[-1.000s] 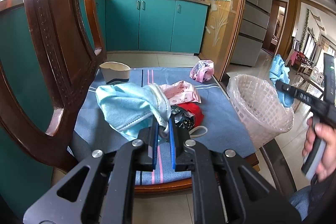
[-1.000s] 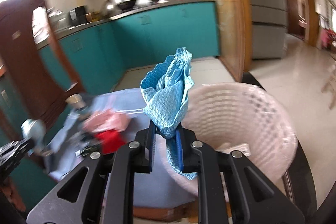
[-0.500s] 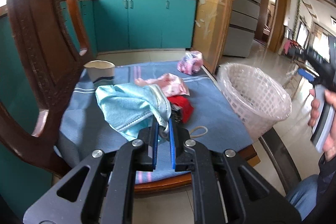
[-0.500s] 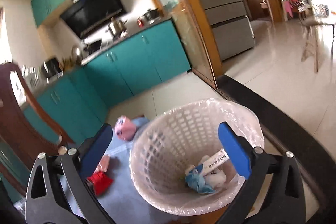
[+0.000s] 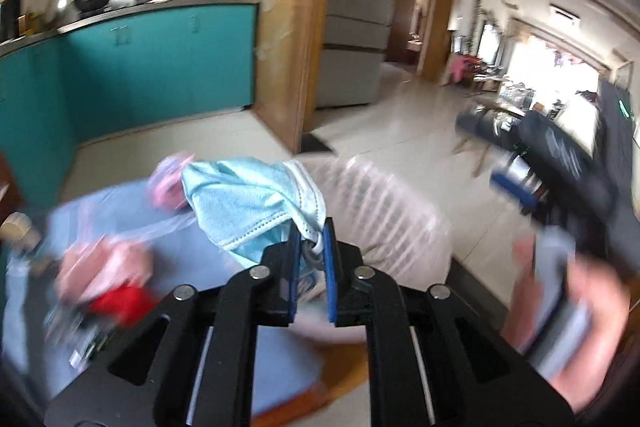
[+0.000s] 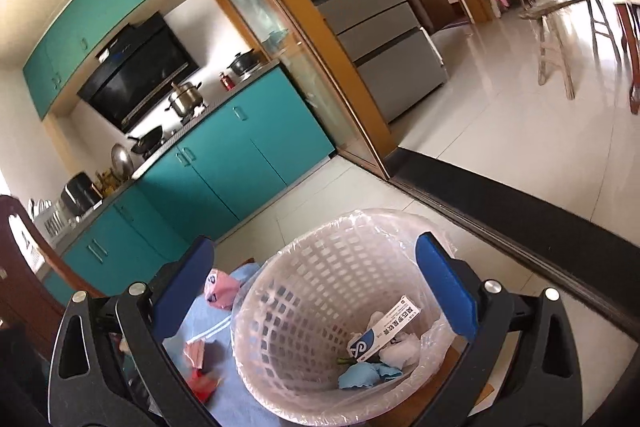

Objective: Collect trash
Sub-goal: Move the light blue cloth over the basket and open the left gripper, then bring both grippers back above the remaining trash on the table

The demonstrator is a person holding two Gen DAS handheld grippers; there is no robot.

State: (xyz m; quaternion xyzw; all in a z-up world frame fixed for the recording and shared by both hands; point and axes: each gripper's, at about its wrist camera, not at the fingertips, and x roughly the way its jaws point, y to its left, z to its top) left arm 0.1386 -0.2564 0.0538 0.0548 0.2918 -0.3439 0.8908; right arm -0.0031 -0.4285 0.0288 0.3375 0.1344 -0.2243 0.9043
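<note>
I have two tongs in play. My left tongs (image 5: 311,250) are clamped on one pale blue face mask (image 5: 250,199), its white ear loop pinched between the blue pads (image 5: 329,263) and the crumpled body lifted up toward eleven o'clock, clear of the blue cloth (image 5: 188,259) that covers the counter. My right tongs (image 6: 320,285) gape wide, the two blue pads (image 6: 444,285) far apart with nothing between them, hanging above the one white plastic basket (image 6: 304,291), which sits at six o'clock in the right wrist view. The basket is lined with a clear bag, and in its bottom I count one blue quilted rag (image 6: 368,375), one long white box with blue print (image 6: 382,329) and what looks like one or two wads of white tissue (image 6: 402,347), though they bunch together too closely for me to be sure. In the left wrist view the same basket (image 5: 384,211) lies at about one o'clock from my left tongs, behind the mask, and everything there is smeared by motion. On the cloth I can still make out one pink wrapper (image 5: 100,267) at nine o'clock, one red scrap (image 5: 124,303) just below it, and one pink-and-white packet (image 5: 166,183) at about ten o'clock. The right wrist view shows that packet (image 6: 218,287) just beside the basket's left wall.
</note>
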